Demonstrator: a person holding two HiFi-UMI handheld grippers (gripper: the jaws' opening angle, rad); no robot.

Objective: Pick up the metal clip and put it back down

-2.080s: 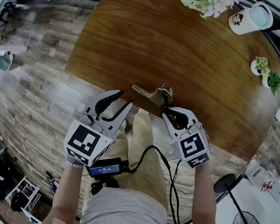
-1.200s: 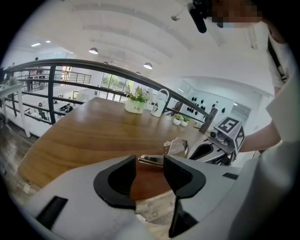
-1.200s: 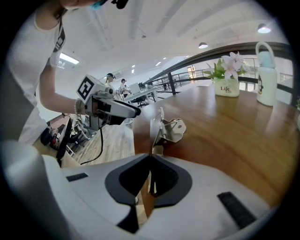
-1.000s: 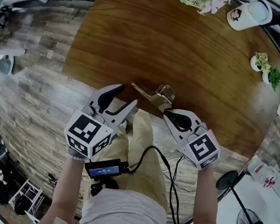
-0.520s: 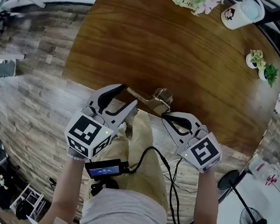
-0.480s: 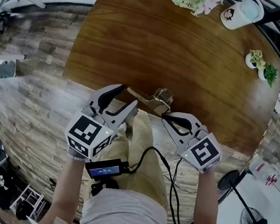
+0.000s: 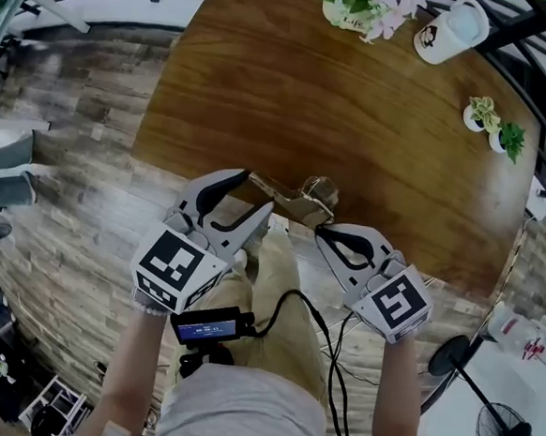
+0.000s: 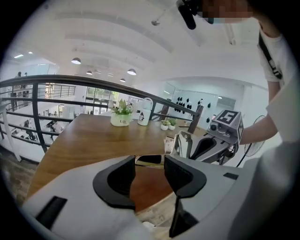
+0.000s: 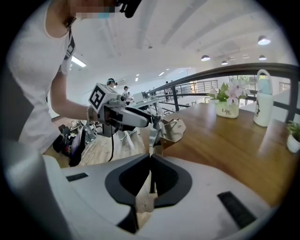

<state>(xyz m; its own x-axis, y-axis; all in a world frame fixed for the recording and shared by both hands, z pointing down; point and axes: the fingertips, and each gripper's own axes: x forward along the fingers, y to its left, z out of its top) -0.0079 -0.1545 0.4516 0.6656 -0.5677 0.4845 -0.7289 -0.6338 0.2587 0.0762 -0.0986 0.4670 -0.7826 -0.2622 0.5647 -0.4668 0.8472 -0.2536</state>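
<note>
A metal clip (image 7: 301, 196) sits at the near edge of a round wooden table (image 7: 376, 108), centre frame. Its thin tab is pinched between the closed jaws of the right gripper (image 7: 321, 231). The left gripper (image 7: 256, 190), jaws apart, flanks the clip's dark flat end without pressing on it. The clip looks light, stiff and slick, so the thin tab seems the surest hold.

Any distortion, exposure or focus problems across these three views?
Head view: strong fisheye, table edge bows, colours dim, metal clip in focus. Left gripper view: round black vignette, ceiling nearly blown out. Right gripper view: same vignette, railing curves.
</note>
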